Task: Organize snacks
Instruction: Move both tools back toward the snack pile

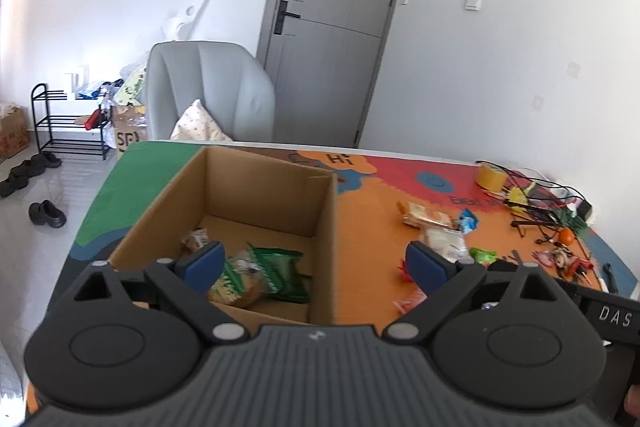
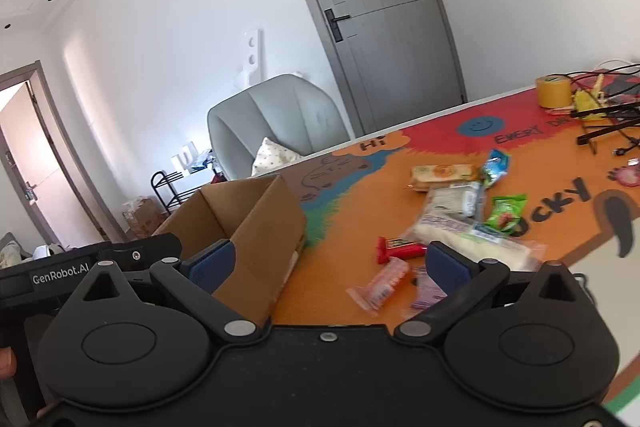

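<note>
Snacks (image 2: 448, 203) wait on the counter (image 2: 340, 267) at 1 o'clock; both tongs (image 1: 316, 265) (image 2: 328, 263) spread, empty; next I pinch 1 for the box (image 1: 256, 195).

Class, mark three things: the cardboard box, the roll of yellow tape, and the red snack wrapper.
cardboard box (image 1: 264, 187), left wrist view, inner back wall.
roll of yellow tape (image 2: 553, 91), right wrist view, outer side.
red snack wrapper (image 2: 400, 248), right wrist view, middle of the pack.
</note>
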Motion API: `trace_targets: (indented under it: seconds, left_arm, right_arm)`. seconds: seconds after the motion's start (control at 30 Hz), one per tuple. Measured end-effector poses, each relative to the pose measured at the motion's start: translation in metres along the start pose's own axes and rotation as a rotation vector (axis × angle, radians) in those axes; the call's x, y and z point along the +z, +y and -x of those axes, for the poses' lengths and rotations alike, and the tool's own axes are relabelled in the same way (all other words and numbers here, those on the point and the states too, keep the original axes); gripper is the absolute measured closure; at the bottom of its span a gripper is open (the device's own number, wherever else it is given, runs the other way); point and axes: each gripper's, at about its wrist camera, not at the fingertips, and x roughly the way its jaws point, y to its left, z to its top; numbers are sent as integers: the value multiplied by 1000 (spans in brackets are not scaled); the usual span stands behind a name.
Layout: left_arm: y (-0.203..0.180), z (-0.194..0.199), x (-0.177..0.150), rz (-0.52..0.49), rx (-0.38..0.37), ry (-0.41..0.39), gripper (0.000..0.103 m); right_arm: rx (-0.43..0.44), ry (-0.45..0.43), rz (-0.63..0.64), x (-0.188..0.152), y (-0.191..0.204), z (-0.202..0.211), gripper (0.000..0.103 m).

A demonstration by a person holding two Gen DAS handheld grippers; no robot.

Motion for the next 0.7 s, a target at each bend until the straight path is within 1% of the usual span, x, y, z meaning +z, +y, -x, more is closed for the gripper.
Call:
trace_targets:
  seconds: [0.23,0.37,0.47,0.57,0.7]
  left_arm:
    - [-21,4,-5,-24,-55,12,5]
    - [-28,4,-8,9,-80,-1,4]
    - [-37,2,-9,-4,-85,2,4]
    - [-46,1,-9,-15,-89,-18,3]
    - [-56,-4,-11,-21,-110,0,3]
  right_arm:
    - [-47,-18,-15,0,-18,20,0]
    - [-65,-19,-25,-3,-29,27,0]
    - [-81,-26,-33,-4,-37,32,0]
    - [-99,-29,-50,-6,-49,36,0]
    - [-121,-32,-80,-10,-64,38,0]
